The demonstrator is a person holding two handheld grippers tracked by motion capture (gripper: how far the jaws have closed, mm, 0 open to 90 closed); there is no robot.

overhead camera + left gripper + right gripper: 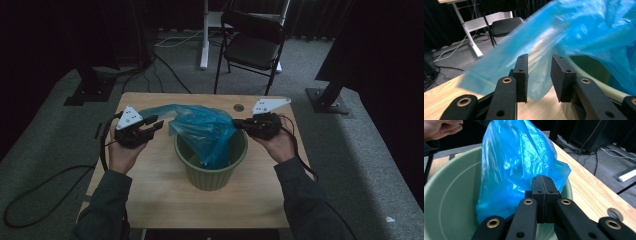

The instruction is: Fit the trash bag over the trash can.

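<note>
Right tool [543, 202] is pressed together on the blue bag's [205, 127] edge over the green pot [210, 172] at mid-tabletop [150, 195]. Left tool [539, 75] stands spread, film between its jaws but not pinched. Lining appears partial: the thin, crinkled, translucent bag dips inside the pot, its mouth not yet folded over the rim.

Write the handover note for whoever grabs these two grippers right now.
Left gripper: jaws open, the blue bag edge loose between them, not pinched.
Right gripper: shut on the bag's other edge, above the green bin.
Bag: bottom hangs inside the bin, top not yet over the rim.
Bin stands mid-table.
Left to do, probably: regrip on the left, spread the mouth and fold it over the rim.
</note>
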